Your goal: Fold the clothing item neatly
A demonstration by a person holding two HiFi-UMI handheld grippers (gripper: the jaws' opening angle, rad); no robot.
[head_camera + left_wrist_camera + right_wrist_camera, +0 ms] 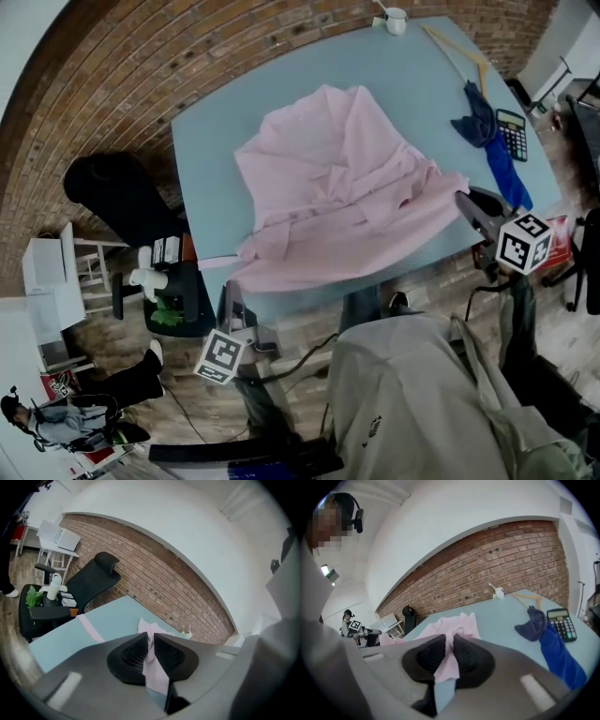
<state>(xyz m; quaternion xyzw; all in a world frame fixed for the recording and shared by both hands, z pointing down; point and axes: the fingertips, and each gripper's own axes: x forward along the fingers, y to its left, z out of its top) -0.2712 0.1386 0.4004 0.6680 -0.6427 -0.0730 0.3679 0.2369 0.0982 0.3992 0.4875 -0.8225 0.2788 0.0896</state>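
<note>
Grey jacket [422,403] on the person's shoulders fills the head view's foreground, below a pale blue table [412,84]. A pink shirt [337,187] lies crumpled on the table, its near hem hanging over the front edge. To its right lie a blue cloth [492,141], a calculator [512,133] and a wooden hanger [457,52], and a white cup [395,19] stands at the far edge. The left gripper [231,298] and right gripper [469,202] tilt slightly downward at the shirt's near corners. Each has its jaws nearly together, pinching pink fabric. The left gripper view takes in a black office chair [93,581], a green plant [33,596] and a brick wall [187,597]. Only the right gripper view, of the two, shows the calculator and the blue cloth.
</note>
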